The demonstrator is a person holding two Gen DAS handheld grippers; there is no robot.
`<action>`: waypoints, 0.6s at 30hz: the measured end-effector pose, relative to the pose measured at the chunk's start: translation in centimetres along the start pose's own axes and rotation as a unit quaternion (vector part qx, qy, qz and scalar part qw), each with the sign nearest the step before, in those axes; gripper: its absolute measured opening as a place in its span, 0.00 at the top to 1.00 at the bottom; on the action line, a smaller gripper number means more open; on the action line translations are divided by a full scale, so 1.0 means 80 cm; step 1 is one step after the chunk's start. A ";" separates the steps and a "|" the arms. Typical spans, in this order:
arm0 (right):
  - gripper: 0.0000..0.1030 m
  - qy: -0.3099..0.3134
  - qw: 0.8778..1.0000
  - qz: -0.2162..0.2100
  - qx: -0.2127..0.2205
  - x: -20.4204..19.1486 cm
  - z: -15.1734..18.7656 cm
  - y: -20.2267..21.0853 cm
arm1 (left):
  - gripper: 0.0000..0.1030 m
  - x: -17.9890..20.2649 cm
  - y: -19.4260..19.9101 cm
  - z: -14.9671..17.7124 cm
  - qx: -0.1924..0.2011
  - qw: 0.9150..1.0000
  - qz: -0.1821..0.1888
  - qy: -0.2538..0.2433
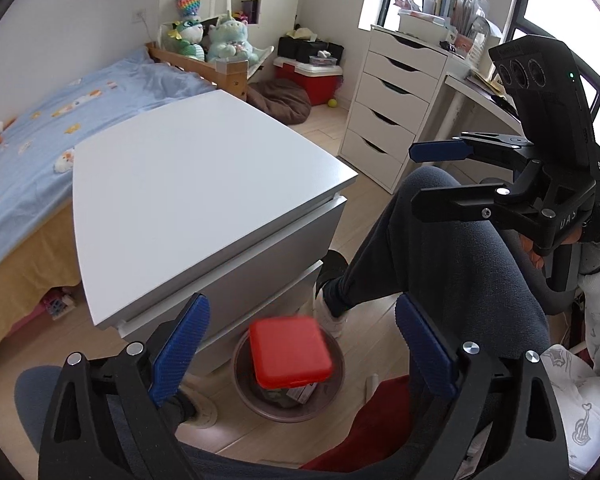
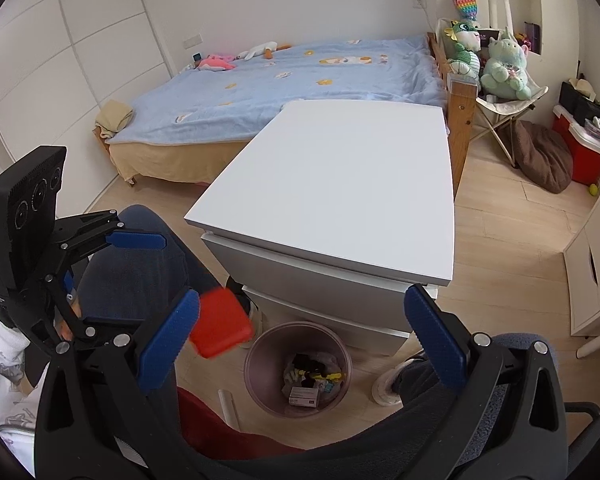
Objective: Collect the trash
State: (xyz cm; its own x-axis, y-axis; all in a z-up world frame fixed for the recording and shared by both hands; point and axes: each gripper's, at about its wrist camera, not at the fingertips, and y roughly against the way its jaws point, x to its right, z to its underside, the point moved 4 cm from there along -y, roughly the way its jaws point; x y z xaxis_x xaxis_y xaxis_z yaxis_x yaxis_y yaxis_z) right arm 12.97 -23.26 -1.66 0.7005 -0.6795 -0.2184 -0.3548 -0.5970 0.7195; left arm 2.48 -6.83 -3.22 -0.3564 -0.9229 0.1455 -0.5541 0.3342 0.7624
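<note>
The drop is in hand: a red box hangs blurred in mid-air above the trash bin on the floor, free of any pad. The left gripper stands released, jaws wide, the box between them but untouched. The right gripper is likewise spread and empty — the box shows at its 9 o'clock. Next comes finding more trash; the white tabletop looks bare. The bin's contents are partly hidden by the box, and the box's blur masks any label.
</note>
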 end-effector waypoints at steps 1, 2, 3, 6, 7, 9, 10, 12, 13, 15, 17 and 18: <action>0.03 0.000 1.000 0.000 -0.001 0.000 0.000 -0.001 | 0.08 -0.001 0.000 0.000 0.001 1.000 -0.002 0.001; 0.03 0.000 1.000 0.000 -0.002 -0.001 -0.001 -0.001 | 0.08 -0.002 -0.001 -0.001 0.001 1.000 -0.002 0.002; 0.03 0.001 1.000 0.001 -0.002 -0.002 -0.001 -0.002 | 0.08 -0.003 -0.001 -0.001 0.001 1.000 -0.004 0.004; 0.03 0.002 1.000 0.000 -0.004 -0.004 -0.001 -0.004 | 0.07 -0.008 -0.001 0.000 0.003 1.000 -0.006 0.011; 0.03 0.002 1.000 0.000 -0.004 -0.005 -0.001 -0.005 | 0.07 -0.009 -0.001 0.000 0.004 1.000 -0.007 0.014; 0.03 0.004 1.000 -0.001 -0.005 -0.007 -0.001 -0.007 | 0.07 -0.013 0.001 0.001 0.006 1.000 -0.010 0.019; 0.03 0.004 1.000 0.000 -0.005 -0.008 -0.001 -0.008 | 0.07 -0.016 0.002 0.001 0.008 1.000 -0.011 0.022; 0.03 0.005 1.000 0.000 -0.004 -0.010 -0.002 -0.009 | 0.07 -0.021 0.005 -0.001 0.014 0.999 -0.014 0.029; 0.03 0.005 1.000 0.000 -0.004 -0.010 -0.003 -0.010 | 0.07 -0.023 0.006 -0.002 0.017 0.999 -0.017 0.033; 0.03 0.007 1.000 0.007 -0.002 -0.011 -0.004 -0.011 | 0.07 -0.028 0.009 -0.005 0.024 0.999 -0.024 0.038; 0.03 0.009 1.000 0.005 -0.001 -0.013 -0.009 -0.011 | 0.07 -0.033 0.013 -0.008 0.031 0.998 -0.030 0.043; 0.03 0.011 1.000 0.007 0.001 -0.014 -0.012 -0.012 | 0.07 -0.036 0.015 -0.010 0.035 0.998 -0.032 0.046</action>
State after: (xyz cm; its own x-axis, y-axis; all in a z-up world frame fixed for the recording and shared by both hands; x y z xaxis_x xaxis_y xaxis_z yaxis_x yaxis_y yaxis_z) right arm 13.09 -21.54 -1.47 0.7085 -0.6783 -0.1948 -0.3657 -0.5890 0.7207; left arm 3.44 -3.94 -2.19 -0.2495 -0.9555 0.1576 -0.6254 0.2832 0.7271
